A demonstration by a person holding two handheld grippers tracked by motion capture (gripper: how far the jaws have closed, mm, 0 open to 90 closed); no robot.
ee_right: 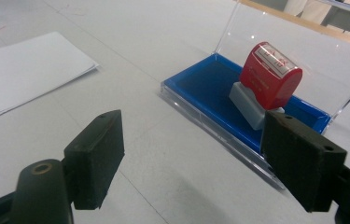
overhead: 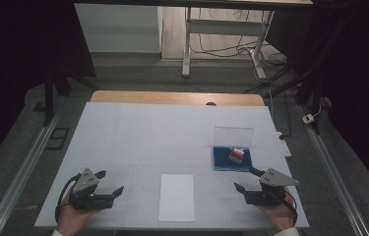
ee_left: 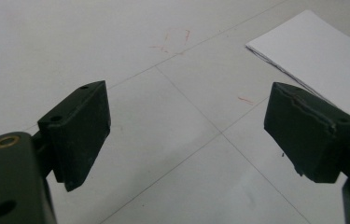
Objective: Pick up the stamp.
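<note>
Both jaws held wide, nothing gripped: left gripper (overhead: 107, 186) beside paper (overhead: 176, 196), red stamp (overhead: 236, 155) on blue pad (overhead: 221, 158) just ahead of right gripper (overhead: 247, 180).

The table (overhead: 138, 132) is pale grey-white, crossed by thin grey seam lines, with faint red pen marks (ee_left: 175, 39) seen in the left gripper view and a tan wooden strip along its far edge. The sheet of paper (overhead: 176, 197) near the middle is plain white. The ink pad (ee_right: 219, 88) at the right is deep blue inside a clear case. The stamp (ee_right: 268, 79) on it is red with a light grey base. Both the left gripper (overhead: 110, 183) and right gripper (overhead: 246, 179) are black, each topped by a grey plate.
</note>
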